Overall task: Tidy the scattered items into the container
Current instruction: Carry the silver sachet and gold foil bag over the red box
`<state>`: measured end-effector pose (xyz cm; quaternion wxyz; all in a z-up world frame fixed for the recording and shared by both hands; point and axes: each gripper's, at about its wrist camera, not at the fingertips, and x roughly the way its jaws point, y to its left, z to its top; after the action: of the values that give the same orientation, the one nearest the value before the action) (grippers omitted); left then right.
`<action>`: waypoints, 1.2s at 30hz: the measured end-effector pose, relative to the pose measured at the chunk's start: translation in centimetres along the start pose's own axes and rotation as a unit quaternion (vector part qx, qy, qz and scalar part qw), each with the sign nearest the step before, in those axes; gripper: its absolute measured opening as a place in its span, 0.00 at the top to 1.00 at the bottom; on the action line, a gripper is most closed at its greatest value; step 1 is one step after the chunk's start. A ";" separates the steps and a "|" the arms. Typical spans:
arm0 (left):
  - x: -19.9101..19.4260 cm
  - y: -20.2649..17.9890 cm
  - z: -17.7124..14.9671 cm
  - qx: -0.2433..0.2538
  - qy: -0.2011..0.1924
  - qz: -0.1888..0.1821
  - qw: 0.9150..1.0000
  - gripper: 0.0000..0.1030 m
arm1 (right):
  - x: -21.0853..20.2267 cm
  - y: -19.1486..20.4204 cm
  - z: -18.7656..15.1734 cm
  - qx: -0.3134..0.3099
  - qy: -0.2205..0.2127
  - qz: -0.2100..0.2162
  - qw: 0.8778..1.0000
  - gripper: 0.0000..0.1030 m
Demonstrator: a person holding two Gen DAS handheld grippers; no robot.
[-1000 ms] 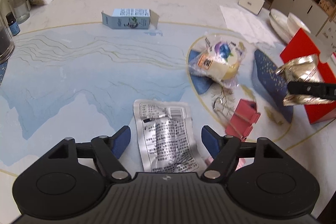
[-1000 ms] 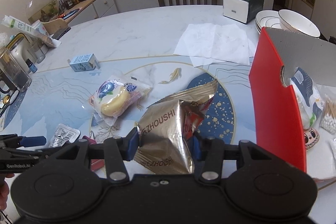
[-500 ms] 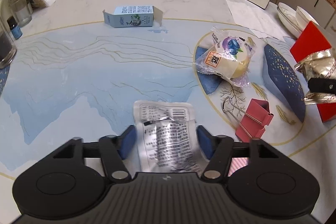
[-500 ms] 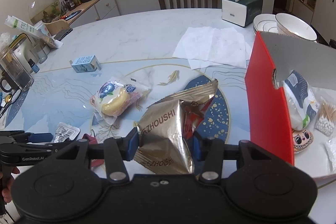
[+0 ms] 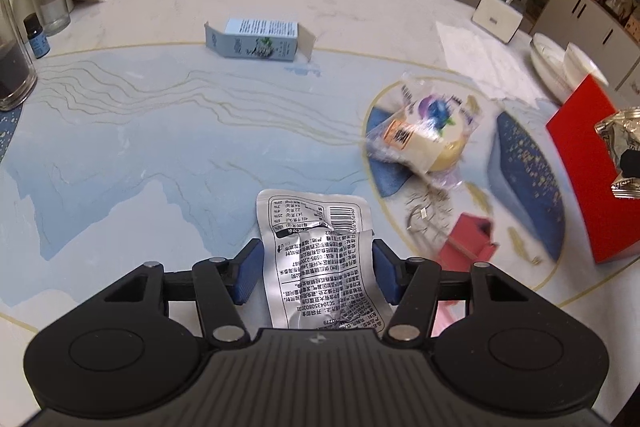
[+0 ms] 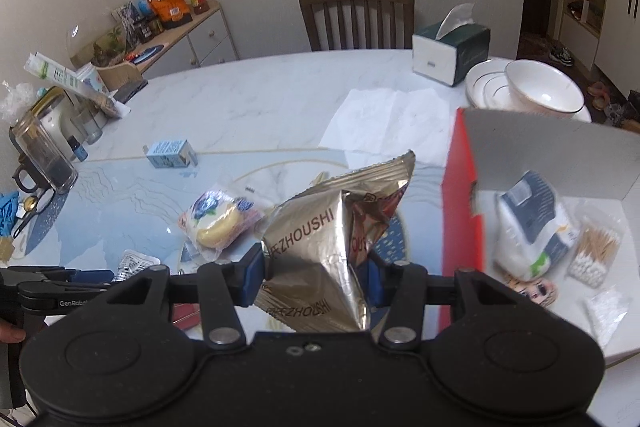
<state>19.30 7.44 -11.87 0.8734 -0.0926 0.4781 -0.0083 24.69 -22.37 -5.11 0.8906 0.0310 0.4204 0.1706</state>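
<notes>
The left gripper (image 5: 316, 269) has just closed onto the silver sachet (image 5: 316, 247); right gripper (image 6: 316, 277) grasps the gold packet (image 6: 324, 251).

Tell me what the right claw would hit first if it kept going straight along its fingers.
Probably the table top. The right claw, shut on the crinkled gold foil snack bag, points down past the red cardboard box's wall, which stands just right of that line. Depth is uncertain; the bag could brush that wall.
</notes>
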 end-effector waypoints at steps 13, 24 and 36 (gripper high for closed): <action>-3.9 -4.8 2.2 -0.001 -0.046 -0.028 0.999 0.44 | -2.9 -5.4 0.1 0.004 -0.013 -0.012 1.000 0.53; -4.9 -12.0 3.4 0.033 -0.064 -0.062 0.995 0.44 | -4.8 -11.0 -0.7 0.013 -0.020 -0.025 0.999 0.53; -4.3 -20.8 4.2 0.091 -0.069 -0.095 0.989 0.44 | -6.4 -16.8 -1.9 0.031 -0.023 -0.037 0.999 0.53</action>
<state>22.07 -11.87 -2.54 0.9044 -0.0580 0.4029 -0.1282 24.19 -40.42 -4.98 0.9045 0.0472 0.4055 0.1239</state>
